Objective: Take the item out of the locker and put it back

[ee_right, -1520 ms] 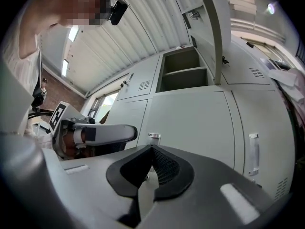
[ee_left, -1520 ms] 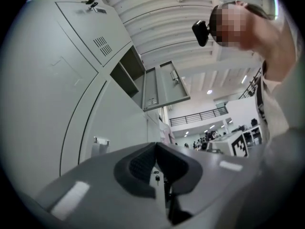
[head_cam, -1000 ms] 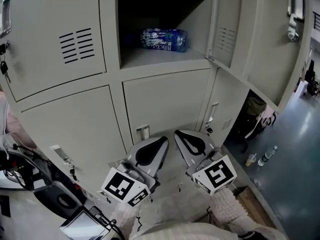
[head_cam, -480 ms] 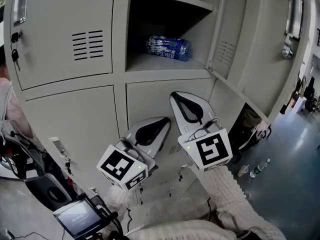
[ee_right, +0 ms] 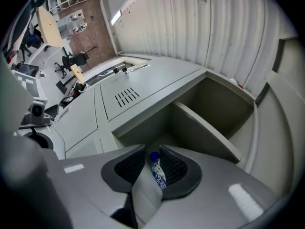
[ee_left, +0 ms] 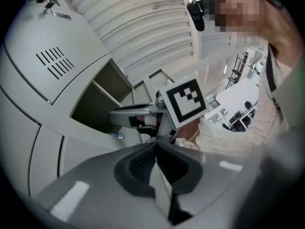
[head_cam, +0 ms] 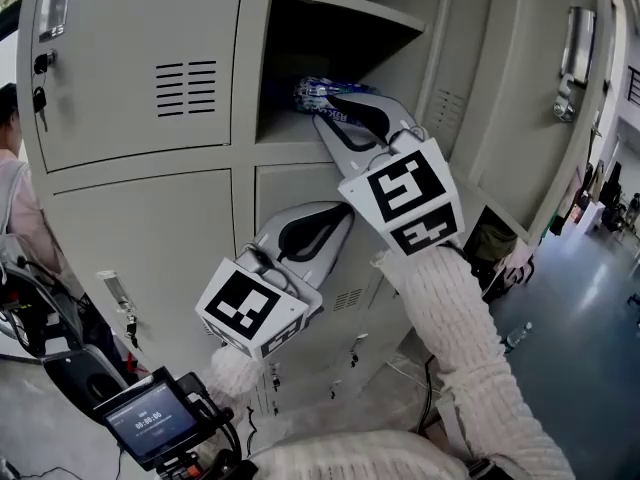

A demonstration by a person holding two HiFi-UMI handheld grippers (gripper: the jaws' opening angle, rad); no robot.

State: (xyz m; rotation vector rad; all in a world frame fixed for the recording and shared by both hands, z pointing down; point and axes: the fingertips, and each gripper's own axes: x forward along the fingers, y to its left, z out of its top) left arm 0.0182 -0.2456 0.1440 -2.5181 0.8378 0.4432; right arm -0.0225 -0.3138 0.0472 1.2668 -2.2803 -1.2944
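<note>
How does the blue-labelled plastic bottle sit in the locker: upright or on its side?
On its side: the blue-labelled plastic bottle lies lengthways on the grey locker shelf.

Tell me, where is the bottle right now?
The bottle lies on the floor of the open locker compartment, top centre of the head view, just beyond the right hand-held gripper, whose jaws have just been opening with nothing between them.

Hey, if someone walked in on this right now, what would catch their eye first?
The open locker compartment at upper middle, with a blue-labelled bottle lying inside. The right gripper is raised to its mouth; its jaws have just been opening, and the bottle shows in the gap ahead of them, not gripped. The left gripper sits lower, jaws together, before a closed door.
</note>
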